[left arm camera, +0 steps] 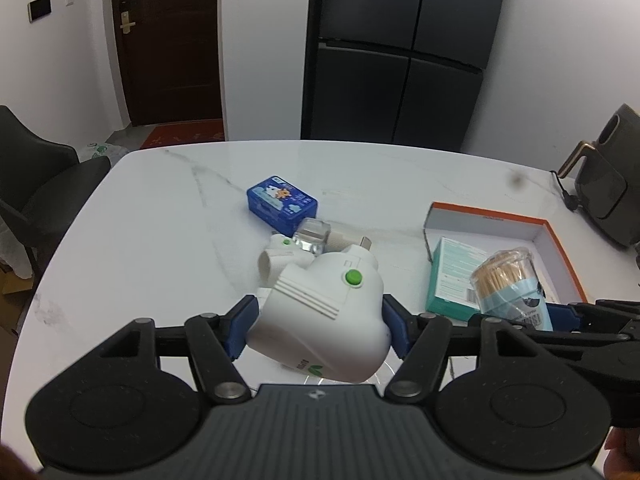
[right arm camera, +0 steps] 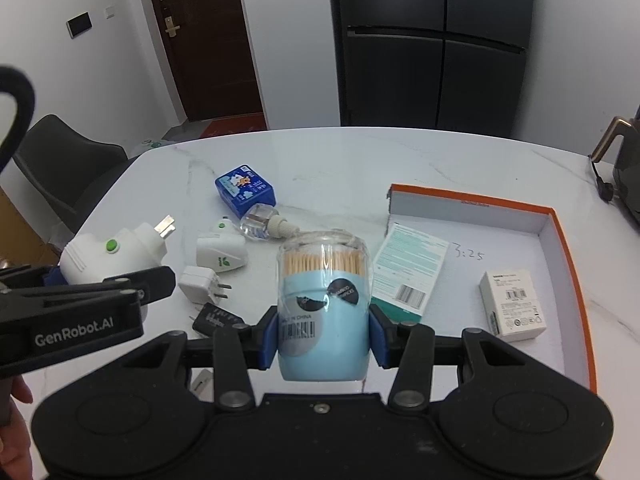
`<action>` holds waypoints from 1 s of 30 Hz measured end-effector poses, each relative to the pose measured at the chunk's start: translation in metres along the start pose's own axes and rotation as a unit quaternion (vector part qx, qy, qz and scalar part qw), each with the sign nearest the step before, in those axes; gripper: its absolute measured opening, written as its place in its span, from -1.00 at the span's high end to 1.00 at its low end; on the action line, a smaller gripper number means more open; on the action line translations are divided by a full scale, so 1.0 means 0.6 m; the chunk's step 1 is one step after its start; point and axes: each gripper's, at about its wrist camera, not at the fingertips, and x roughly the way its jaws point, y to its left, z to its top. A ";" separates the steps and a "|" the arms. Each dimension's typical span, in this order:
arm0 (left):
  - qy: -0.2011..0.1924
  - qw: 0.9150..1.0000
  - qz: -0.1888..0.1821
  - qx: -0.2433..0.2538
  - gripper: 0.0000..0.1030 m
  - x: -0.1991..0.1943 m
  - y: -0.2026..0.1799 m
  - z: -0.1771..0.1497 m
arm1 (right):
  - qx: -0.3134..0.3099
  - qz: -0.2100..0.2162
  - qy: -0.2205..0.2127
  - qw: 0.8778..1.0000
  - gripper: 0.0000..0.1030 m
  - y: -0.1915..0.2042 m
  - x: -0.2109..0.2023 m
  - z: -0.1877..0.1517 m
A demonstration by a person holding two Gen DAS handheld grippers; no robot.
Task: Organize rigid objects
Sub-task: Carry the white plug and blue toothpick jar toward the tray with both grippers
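Observation:
My left gripper (left arm camera: 318, 322) is shut on a white plug-in heater with a green button (left arm camera: 324, 312), held above the marble table; it also shows in the right wrist view (right arm camera: 110, 258). My right gripper (right arm camera: 324, 340) is shut on a blue toothpick jar (right arm camera: 324, 304) with a clear lid, held upright left of the orange-rimmed box (right arm camera: 560, 236); the jar also shows in the left wrist view (left arm camera: 508, 284). A second white heater (right arm camera: 220, 250), a refill bottle (right arm camera: 264, 222), a blue tin (right arm camera: 245, 190), a white adapter (right arm camera: 198, 284) and a black plug (right arm camera: 216, 318) lie on the table.
The box holds a teal carton (right arm camera: 408, 266) and a small white carton (right arm camera: 514, 304). A dark appliance with a cord (right arm camera: 624, 168) stands at the table's right edge. A black chair (right arm camera: 64, 168) stands at the left. A fridge (right arm camera: 432, 40) is behind.

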 end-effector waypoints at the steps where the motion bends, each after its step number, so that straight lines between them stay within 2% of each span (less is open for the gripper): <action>1: 0.000 1.000 0.000 0.001 -0.30 0.000 -0.004 -0.001 | 0.001 0.000 0.000 1.000 -0.06 -0.003 -0.002 -0.001; 30: 0.001 0.999 -0.025 0.029 -0.30 -0.023 -0.086 -0.023 | 0.030 -0.020 -0.005 0.999 -0.06 -0.076 -0.057 -0.039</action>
